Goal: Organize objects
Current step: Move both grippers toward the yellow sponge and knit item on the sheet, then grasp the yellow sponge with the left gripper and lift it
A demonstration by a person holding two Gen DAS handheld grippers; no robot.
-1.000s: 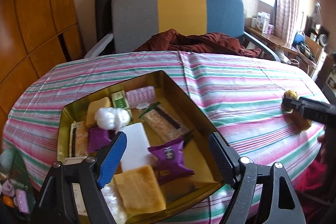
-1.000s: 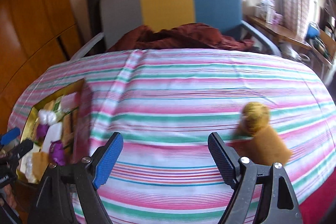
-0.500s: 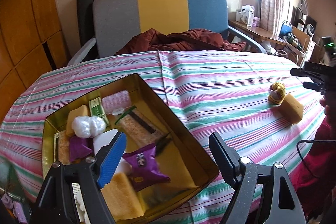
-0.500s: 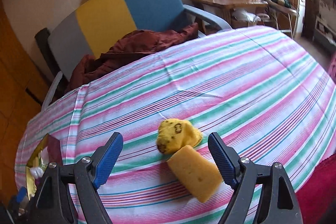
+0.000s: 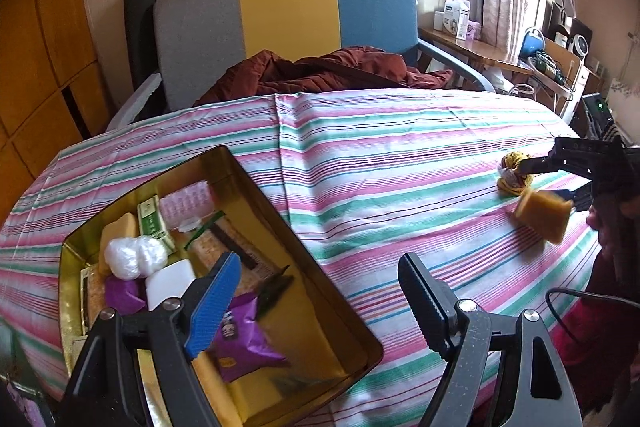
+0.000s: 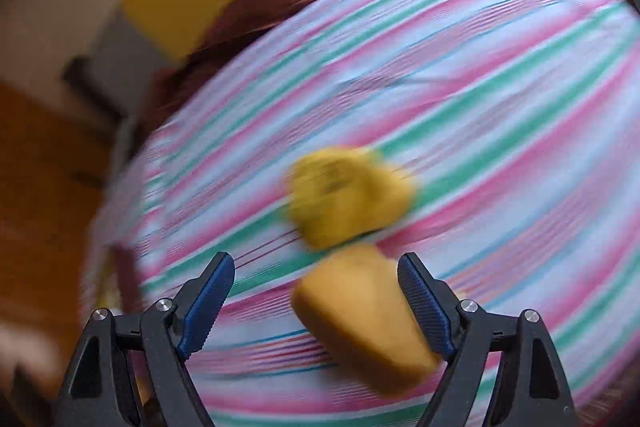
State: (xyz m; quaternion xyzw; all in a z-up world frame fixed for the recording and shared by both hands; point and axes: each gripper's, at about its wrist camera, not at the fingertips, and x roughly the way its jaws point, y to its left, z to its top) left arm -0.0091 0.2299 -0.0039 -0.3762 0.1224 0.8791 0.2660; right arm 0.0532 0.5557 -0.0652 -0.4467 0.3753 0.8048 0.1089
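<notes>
Right wrist view's blurry: right gripper (image 6: 316,291) spread wide around the sponge (image 6: 362,311), just beside the yellow cloth (image 6: 348,195); left gripper (image 5: 320,301) gapes wide too.

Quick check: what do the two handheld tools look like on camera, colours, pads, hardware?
Both match: the left tool and right tool have black plastic frames with triangular cut-outs, silver pivot bolts and ribbed finger pads. Blue shows on the pad faces. A red sleeve and black cable appear beside the right one.
</notes>
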